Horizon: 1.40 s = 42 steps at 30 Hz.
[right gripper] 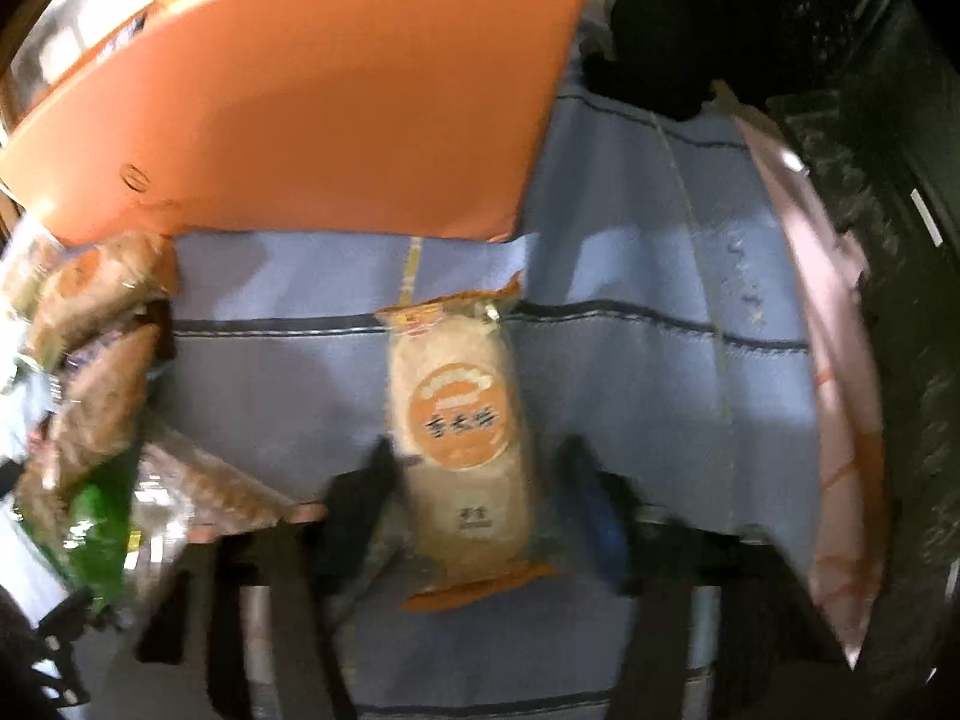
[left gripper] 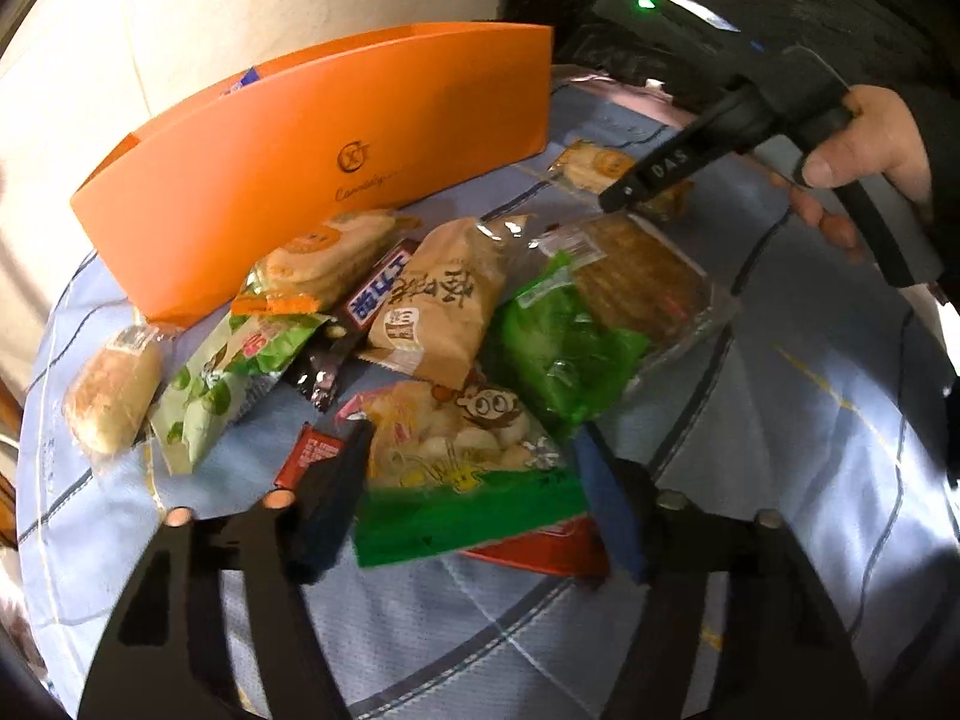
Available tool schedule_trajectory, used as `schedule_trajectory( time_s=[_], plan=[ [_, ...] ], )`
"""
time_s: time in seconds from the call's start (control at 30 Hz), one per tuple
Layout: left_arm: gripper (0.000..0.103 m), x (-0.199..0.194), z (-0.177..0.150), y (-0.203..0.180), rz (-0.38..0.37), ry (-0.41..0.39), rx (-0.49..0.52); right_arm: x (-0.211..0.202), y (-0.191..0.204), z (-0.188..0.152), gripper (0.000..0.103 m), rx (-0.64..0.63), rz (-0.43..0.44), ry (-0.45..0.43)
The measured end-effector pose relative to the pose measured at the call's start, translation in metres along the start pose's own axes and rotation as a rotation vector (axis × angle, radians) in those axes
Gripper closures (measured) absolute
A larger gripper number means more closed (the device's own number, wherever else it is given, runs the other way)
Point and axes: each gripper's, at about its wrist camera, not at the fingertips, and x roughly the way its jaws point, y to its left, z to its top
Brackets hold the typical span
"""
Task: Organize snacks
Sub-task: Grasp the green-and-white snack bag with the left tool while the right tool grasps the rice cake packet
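Observation:
An orange box (left gripper: 324, 138) stands at the back of the table; it also shows in the right wrist view (right gripper: 312, 108). A pile of snack packets lies in front of it. My left gripper (left gripper: 474, 468) is open, its fingers on either side of a cartoon snack bag with a green band (left gripper: 462, 456). My right gripper (right gripper: 474, 480) is open around a rice cracker packet with an orange label (right gripper: 462, 426), which lies on the cloth. The right gripper (left gripper: 636, 186) also shows from outside, over that cracker packet (left gripper: 591, 165).
The pile holds a brown bread bag (left gripper: 444, 300), a green packet (left gripper: 558, 342), a clear tray of brown cakes (left gripper: 642, 276), a bun (left gripper: 114, 390), another cracker packet (left gripper: 324, 258) and a chocolate bar (left gripper: 360, 312). A blue checked cloth (left gripper: 780, 420) covers the table. Dark clothing (right gripper: 870, 240) is at right.

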Motion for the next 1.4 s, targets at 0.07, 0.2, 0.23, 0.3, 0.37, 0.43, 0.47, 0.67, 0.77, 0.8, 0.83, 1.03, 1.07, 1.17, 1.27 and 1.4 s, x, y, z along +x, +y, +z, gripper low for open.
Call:
schedule_trajectory(
  time_s=[0.07,0.2,0.23,0.3,0.37,0.43,0.47,0.67,0.77,0.8,0.83,1.03,1.07,1.17,1.27,1.4],
  plan=[
    [0.055,-0.002,0.0,0.005,-0.011,0.005,-0.017,0.0,-0.005,-0.003,0.064,0.037,0.03,0.004],
    [0.065,-0.012,-0.002,0.014,-0.03,0.002,-0.058,0.0,-0.02,-0.011,0.065,0.105,0.084,0.006],
    [0.066,-0.014,-0.002,0.014,-0.035,0.0,-0.068,-0.001,-0.024,-0.013,0.066,0.121,0.099,0.004],
    [0.069,-0.021,-0.004,0.02,-0.045,-0.008,-0.105,-0.003,-0.028,-0.018,0.066,0.144,0.122,-0.001],
    [0.07,-0.028,-0.007,0.029,-0.051,-0.024,-0.151,-0.004,-0.032,-0.022,0.066,0.164,0.134,-0.006],
    [0.07,-0.039,-0.011,0.039,-0.051,-0.046,-0.199,-0.006,-0.033,-0.025,0.067,0.182,0.127,-0.009],
    [0.078,-0.045,-0.012,0.042,-0.047,-0.059,-0.212,-0.006,-0.034,-0.026,0.067,0.188,0.123,-0.01],
    [0.094,-0.058,-0.007,0.04,-0.03,-0.064,-0.193,-0.009,-0.028,-0.033,0.067,0.183,0.091,-0.004],
    [0.085,-0.048,-0.006,0.034,-0.024,-0.022,-0.187,-0.008,-0.023,-0.033,0.066,0.163,0.07,0.004],
    [0.076,-0.046,-0.006,0.032,-0.034,-0.027,-0.194,-0.008,-0.021,-0.033,0.065,0.156,0.071,0.011],
    [0.049,-0.047,-0.005,0.029,-0.027,-0.041,-0.194,-0.008,-0.021,-0.032,0.064,0.148,0.067,0.013],
    [0.008,-0.013,0.007,0.013,0.135,0.015,-0.163,-0.009,-0.017,-0.034,0.063,0.131,0.049,0.011],
    [0.009,-0.007,0.008,0.01,0.162,0.036,-0.142,-0.008,-0.018,-0.034,0.063,0.13,0.05,0.012],
    [0.06,0.0,0.007,-0.005,0.169,0.066,-0.05,-0.007,-0.018,-0.032,0.063,0.128,0.054,0.014],
    [0.073,-0.009,0.003,-0.016,0.153,0.04,0.015,-0.011,-0.016,-0.036,0.063,0.129,0.057,0.007],
    [0.088,-0.026,-0.003,-0.006,0.075,0.011,-0.042,-0.01,-0.019,-0.036,0.064,0.145,0.061,-0.005]
  ],
)
